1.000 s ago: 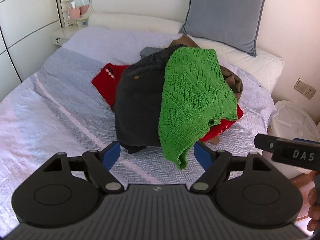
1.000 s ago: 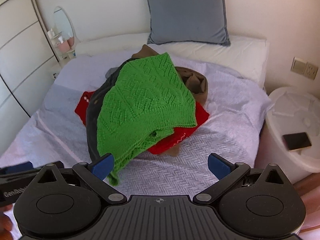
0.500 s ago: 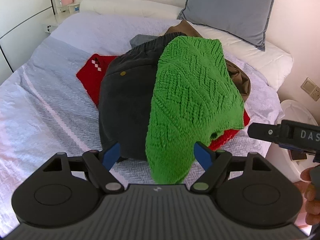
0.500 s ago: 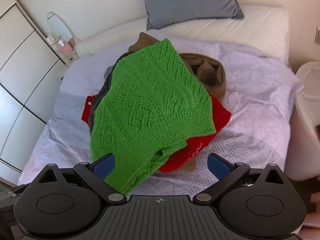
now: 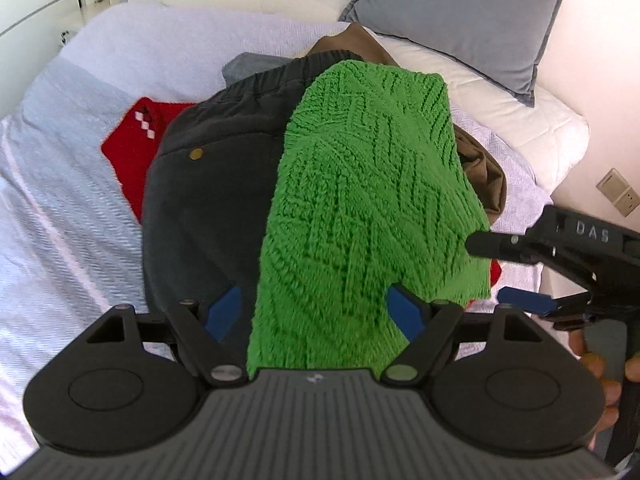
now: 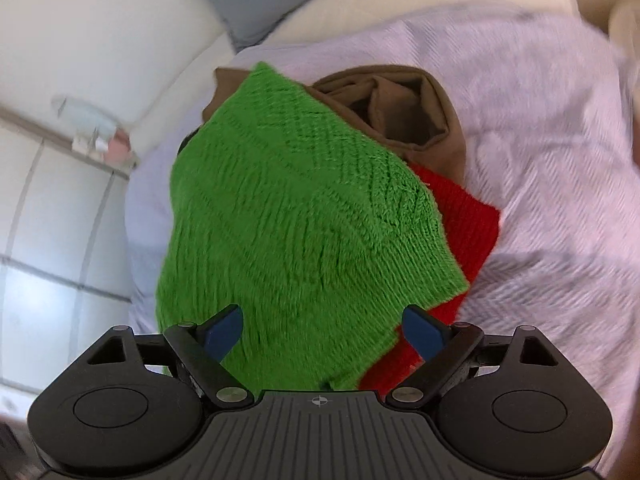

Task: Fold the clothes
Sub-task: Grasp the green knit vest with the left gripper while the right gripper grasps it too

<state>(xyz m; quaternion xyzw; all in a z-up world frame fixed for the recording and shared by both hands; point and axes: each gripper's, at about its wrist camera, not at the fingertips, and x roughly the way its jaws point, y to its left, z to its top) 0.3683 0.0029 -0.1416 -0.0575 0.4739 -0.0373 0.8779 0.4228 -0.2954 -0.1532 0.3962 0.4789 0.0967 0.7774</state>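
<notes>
heaping on one bed [image 5: 60, 208]: one green knit sweater [image 5: 360, 216], one dark trousers [image 5: 208, 200], one red knit [image 5: 132, 148], one brown garment [image 6: 404, 112]; left gripper [image 5: 316, 314] open, right gripper [image 6: 322, 330] closing, unclamped, both nearer the sweater than before.

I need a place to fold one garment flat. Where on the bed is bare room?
Bare bedspread lies left of the red knit and dark trousers. The middle is crowded: the green sweater tops the pile, and pillows border it behind.

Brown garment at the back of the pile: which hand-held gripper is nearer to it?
Right, by a modest margin. The right hand-held gripper straddles the green knit's edge just below the brown garment; the left hand-held gripper sits at the knit's opposite, lower end.
</notes>
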